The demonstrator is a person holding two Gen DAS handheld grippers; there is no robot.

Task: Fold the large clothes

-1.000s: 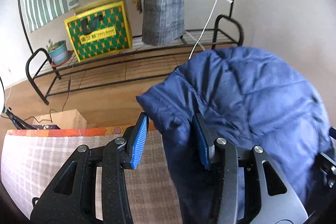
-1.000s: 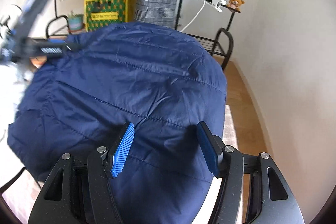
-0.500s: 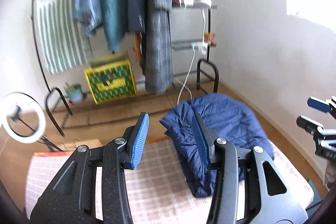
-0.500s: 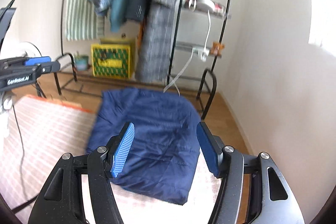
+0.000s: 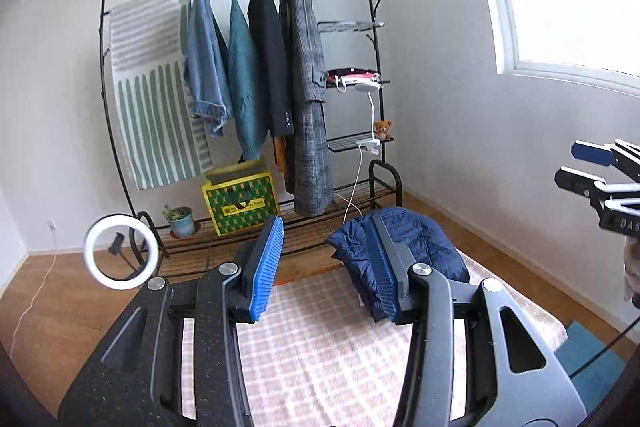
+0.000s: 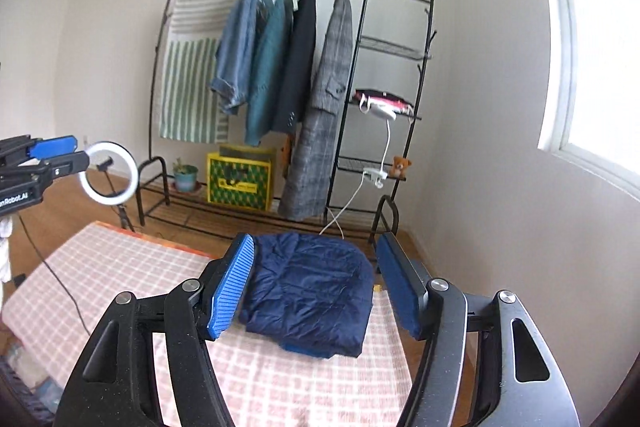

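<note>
The room has opened up in front of me: a second ago the jacket filled both views, now I see the whole clothes rack (image 5: pixel 248 75) against the far wall, with the striped towel (image 5: pixel 156 99) and hanging coats on it. The bed (image 6: pixel 120 267) with its pink checked cover lies below me. On its far right corner rests the folded navy jacket (image 6: pixel 316 291), flat and let go, where earlier it was bunched right against my claws. A ring light (image 5: pixel 120 251) stands to the left of the bed. My left claw (image 5: pixel 326 267) is spread with nothing between its pads, lifted well back from the jacket. My right claw (image 6: pixel 316 283) is empty too, its jaws opening, likewise pulled up and away.
</note>
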